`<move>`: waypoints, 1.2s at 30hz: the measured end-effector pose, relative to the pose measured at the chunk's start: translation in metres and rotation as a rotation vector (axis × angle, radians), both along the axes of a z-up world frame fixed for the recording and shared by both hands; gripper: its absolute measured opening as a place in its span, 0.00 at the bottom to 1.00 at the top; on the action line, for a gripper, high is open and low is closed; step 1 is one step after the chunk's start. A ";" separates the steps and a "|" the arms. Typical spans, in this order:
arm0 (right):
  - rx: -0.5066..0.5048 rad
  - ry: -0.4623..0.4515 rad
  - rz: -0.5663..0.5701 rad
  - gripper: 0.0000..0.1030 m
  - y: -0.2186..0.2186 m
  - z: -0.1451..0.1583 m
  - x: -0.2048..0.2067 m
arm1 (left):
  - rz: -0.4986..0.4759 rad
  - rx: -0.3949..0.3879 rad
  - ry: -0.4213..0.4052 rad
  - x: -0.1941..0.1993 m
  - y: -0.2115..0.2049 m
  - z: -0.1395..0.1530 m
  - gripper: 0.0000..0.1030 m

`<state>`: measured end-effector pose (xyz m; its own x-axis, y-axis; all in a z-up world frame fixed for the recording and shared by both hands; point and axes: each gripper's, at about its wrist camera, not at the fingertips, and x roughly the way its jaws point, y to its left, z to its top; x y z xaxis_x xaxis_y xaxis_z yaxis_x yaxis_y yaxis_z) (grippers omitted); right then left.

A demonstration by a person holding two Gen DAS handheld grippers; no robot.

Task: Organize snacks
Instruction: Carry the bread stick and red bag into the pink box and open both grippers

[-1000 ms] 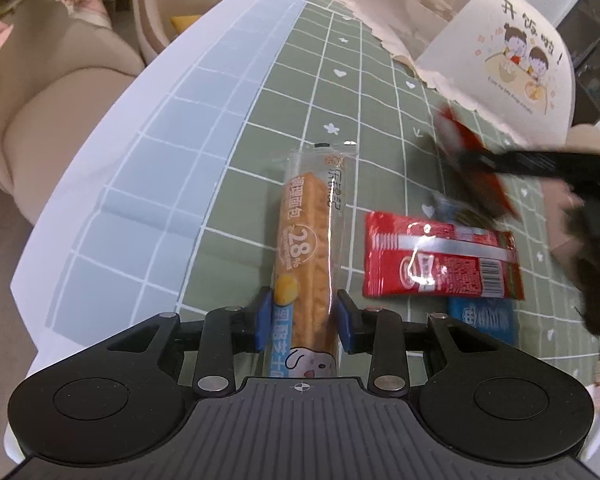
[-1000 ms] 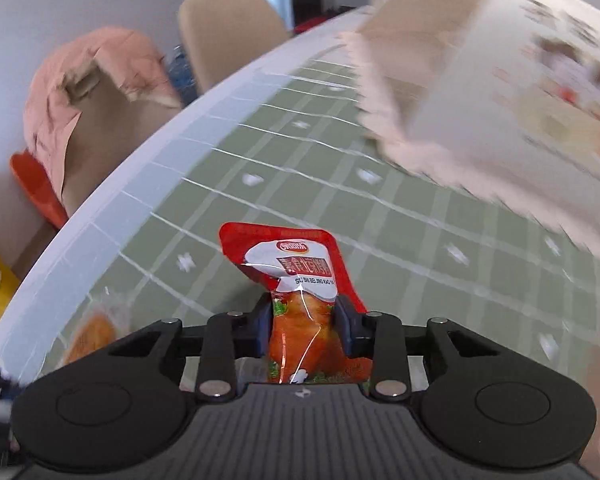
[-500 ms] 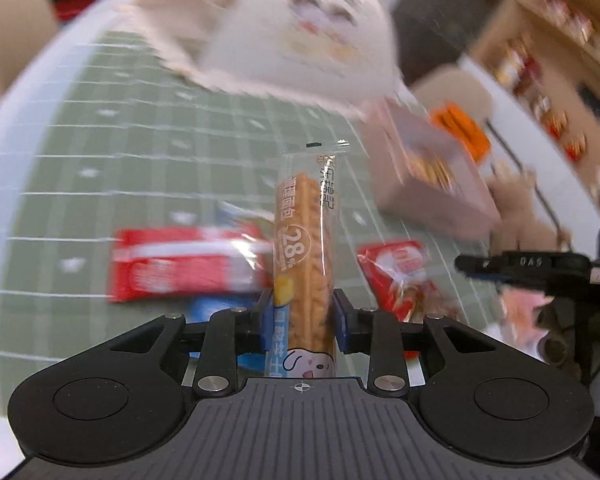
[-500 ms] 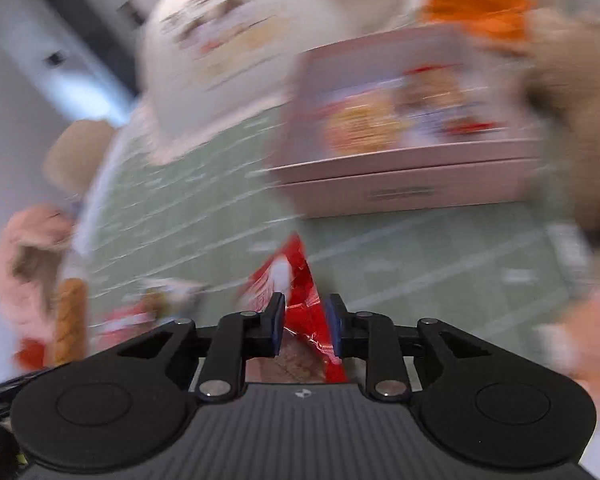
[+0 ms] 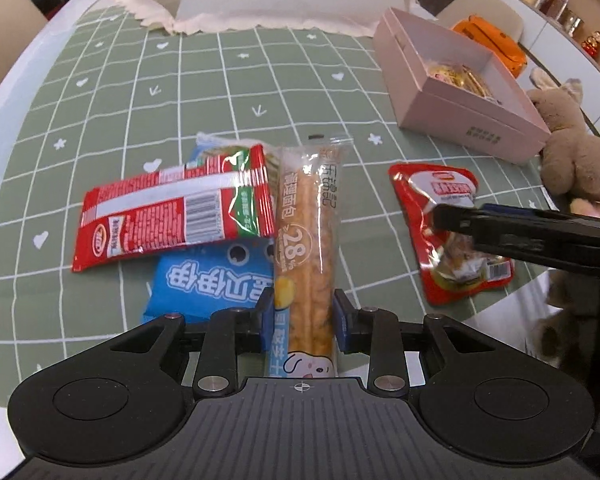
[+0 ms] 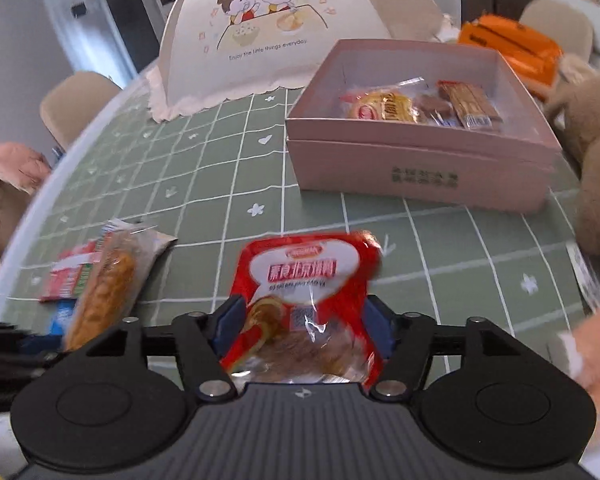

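Glossy red pouch [image 6: 304, 280], crinkly clear bread-stick wrapper [image 5: 306, 232], matte pink box [image 6: 420, 168]

Two cameras, one on each gripper, close above the table [image 5: 112, 92] and tipped down along the fingers, the left over the pile of snacks, the right more toward the pink box [image 6: 420, 168], both catching the box, the red pack [image 6: 304, 276] and the bread stick [image 5: 306, 240].
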<state>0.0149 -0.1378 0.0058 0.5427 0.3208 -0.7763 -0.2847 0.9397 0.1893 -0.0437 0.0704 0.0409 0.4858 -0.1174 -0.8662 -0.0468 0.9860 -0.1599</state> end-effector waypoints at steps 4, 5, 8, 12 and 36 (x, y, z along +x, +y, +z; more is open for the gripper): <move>-0.036 -0.021 -0.021 0.82 0.009 -0.002 0.004 | 0.024 -0.040 0.011 0.002 0.003 -0.002 0.33; -0.040 -0.023 -0.026 0.84 0.011 -0.003 0.003 | 0.028 -0.048 0.010 0.001 0.004 -0.002 0.33; -0.090 -0.027 -0.046 0.94 0.024 -0.007 0.001 | 0.021 -0.052 -0.005 -0.003 0.004 -0.002 0.33; -0.141 -0.033 -0.058 1.00 0.038 -0.012 -0.003 | 0.007 -0.047 -0.009 -0.005 0.004 -0.001 0.33; -0.147 -0.075 -0.043 0.55 -0.050 0.043 -0.056 | -0.047 -0.067 0.022 0.001 -0.006 0.001 0.33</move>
<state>-0.0415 -0.1880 0.0483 0.6120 0.1820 -0.7696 -0.2518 0.9674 0.0285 -0.0430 0.0649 0.0420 0.4596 -0.1978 -0.8658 -0.0052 0.9743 -0.2253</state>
